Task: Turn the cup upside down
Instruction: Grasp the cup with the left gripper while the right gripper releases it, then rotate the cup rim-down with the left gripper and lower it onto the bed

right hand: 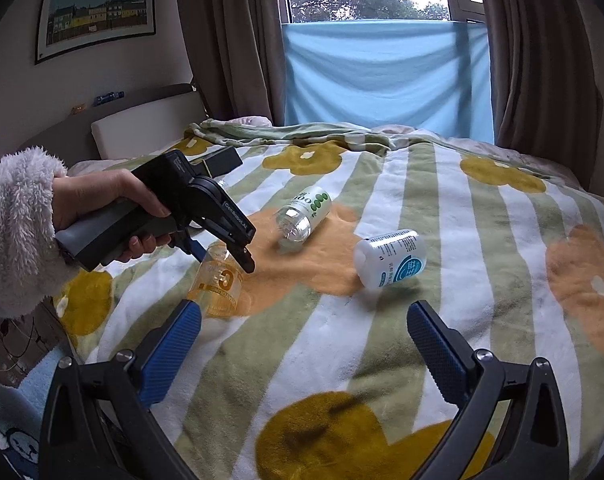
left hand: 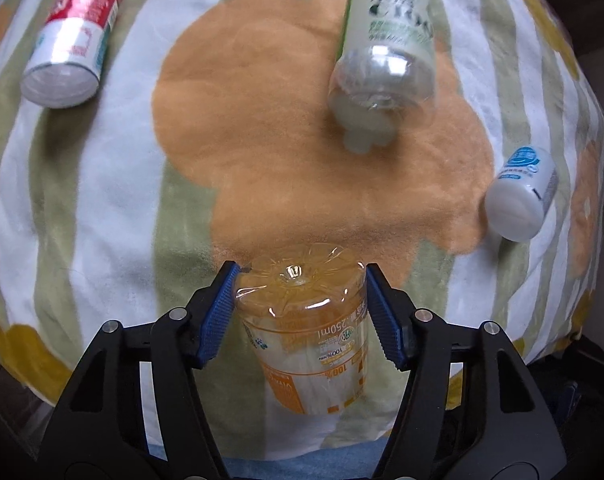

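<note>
A clear plastic cup with orange print (left hand: pixel 306 332) stands upside down, base up, on the flowered blanket (left hand: pixel 101 200). My left gripper (left hand: pixel 302 312) is shut on the cup, its blue pads (left hand: pixel 217 320) pressed on both sides near the base. In the right wrist view the same cup (right hand: pixel 217 280) stands mouth down on the blanket under the left gripper (right hand: pixel 221 252), held by a hand in a fluffy sleeve. My right gripper (right hand: pixel 302 340) is open and empty, hovering over the blanket's near part.
A red and white can (left hand: pixel 71 40) lies at the far left. A clear bottle with a green label (left hand: pixel 386 52) (right hand: pixel 304 216) lies on the orange flower. A small white bottle (left hand: pixel 522 196) (right hand: pixel 390 256) lies at the right. Curtains and a window stand behind the bed.
</note>
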The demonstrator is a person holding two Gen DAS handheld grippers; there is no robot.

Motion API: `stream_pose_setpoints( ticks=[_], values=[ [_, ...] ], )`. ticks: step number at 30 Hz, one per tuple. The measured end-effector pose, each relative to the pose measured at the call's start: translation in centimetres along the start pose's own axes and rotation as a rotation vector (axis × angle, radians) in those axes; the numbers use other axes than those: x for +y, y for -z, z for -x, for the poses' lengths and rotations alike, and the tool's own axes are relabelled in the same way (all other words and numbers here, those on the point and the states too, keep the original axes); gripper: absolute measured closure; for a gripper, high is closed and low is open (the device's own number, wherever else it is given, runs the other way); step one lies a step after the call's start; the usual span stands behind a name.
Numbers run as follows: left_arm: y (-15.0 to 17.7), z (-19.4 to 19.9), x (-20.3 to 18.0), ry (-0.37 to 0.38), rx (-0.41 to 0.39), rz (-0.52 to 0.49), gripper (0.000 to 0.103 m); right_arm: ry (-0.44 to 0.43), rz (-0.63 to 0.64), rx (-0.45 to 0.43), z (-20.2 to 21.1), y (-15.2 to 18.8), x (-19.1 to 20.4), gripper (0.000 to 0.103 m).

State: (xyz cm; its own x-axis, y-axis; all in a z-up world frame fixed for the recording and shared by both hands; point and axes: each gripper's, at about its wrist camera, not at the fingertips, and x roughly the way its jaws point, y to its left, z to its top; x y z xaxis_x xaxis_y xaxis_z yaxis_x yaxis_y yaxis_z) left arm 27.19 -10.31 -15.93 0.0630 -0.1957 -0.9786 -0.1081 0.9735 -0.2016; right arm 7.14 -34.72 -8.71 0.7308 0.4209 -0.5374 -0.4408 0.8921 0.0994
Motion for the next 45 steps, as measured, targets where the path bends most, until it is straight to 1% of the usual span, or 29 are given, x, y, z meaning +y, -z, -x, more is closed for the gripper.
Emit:
stream_pose_setpoints(
  ticks=[1,3,4,6,7,8,9,12,14,17,19,21,22,25,32,37,41,43,44,45],
  values=[
    [0.3,1.4,-0.1,0.033,-0.062,-0.025,0.043,-0.003,-0.005,-0.007,0.1,0.0,-0.2,0.000],
    [1.6,4.2,-0.2,0.091,-0.240,-0.085,0.044,-0.009,-0.024,-0.022,0.4,-0.2,-0.3,0.000],
    [2.5,5.3,-0.1,0.106,-0.331,-0.118,0.044,-0.012,-0.035,-0.029,0.4,-0.2,-0.3,0.000],
    [4.5,6.9,0.1,0.086,-0.485,-0.159,0.044,-0.016,-0.056,-0.040,0.3,-0.1,-0.2,0.000],
    [5.5,6.8,0.2,0.080,-0.535,-0.175,0.044,-0.018,-0.065,-0.042,0.2,-0.1,-0.1,0.000],
    [6.0,6.6,0.5,0.082,-0.562,-0.183,0.045,-0.023,-0.075,-0.041,0.1,0.1,0.0,0.000],
    [6.4,6.4,0.7,0.083,-0.571,-0.189,0.045,-0.028,-0.083,-0.037,-0.1,0.2,0.2,0.000],
    [7.1,5.6,0.3,0.066,-0.551,-0.228,0.045,-0.032,-0.101,-0.031,-0.2,0.6,0.5,0.000],
    [7.8,6.0,-0.1,0.035,-0.542,-0.283,0.045,-0.032,-0.110,-0.035,0.0,0.8,0.7,0.000],
    [8.0,7.1,-0.6,0.003,-0.480,-0.372,0.045,-0.037,-0.117,-0.038,0.3,0.9,0.6,0.000],
    [7.8,7.9,-1.0,-0.030,-0.466,-0.421,0.045,-0.047,-0.130,-0.041,0.2,1.0,0.5,0.000],
    [7.8,7.7,-1.5,-0.066,-0.455,-0.457,0.045,-0.063,-0.154,-0.044,-0.3,1.0,0.3,0.000],
    [7.8,7.2,-1.7,-0.075,-0.436,-0.468,0.045,-0.074,-0.166,-0.042,-0.5,0.9,0.3,0.000],
    [7.8,5.3,-2.1,-0.061,-0.382,-0.475,0.045,-0.088,-0.175,-0.031,-1.1,1.0,0.5,0.000],
    [7.4,2.3,-2.7,-0.059,-0.308,-0.478,0.045,-0.075,-0.164,-0.016,-0.8,1.4,0.8,0.000],
    [7.6,1.7,-2.9,-0.072,-0.312,-0.493,0.045,-0.071,-0.177,-0.015,-0.6,1.6,0.4,0.000],
    [7.8,1.5,-3.5,-0.100,-0.341,-0.523,0.045,-0.073,-0.178,-0.016,-0.6,1.6,0.3,0.000],
    [7.9,1.3,-3.9,-0.122,-0.350,-0.534,0.042,-0.078,-0.180,-0.017,-0.5,1.6,0.2,0.000],
    [7.9,1.3,-4.0,-0.133,-0.353,-0.537,0.034,-0.078,-0.180,-0.018,-0.5,1.7,0.2,0.000],
    [7.9,1.2,-4.1,-0.142,-0.363,-0.538,0.019,-0.078,-0.180,-0.018,-0.5,1.6,0.2,0.000]
  ],
)
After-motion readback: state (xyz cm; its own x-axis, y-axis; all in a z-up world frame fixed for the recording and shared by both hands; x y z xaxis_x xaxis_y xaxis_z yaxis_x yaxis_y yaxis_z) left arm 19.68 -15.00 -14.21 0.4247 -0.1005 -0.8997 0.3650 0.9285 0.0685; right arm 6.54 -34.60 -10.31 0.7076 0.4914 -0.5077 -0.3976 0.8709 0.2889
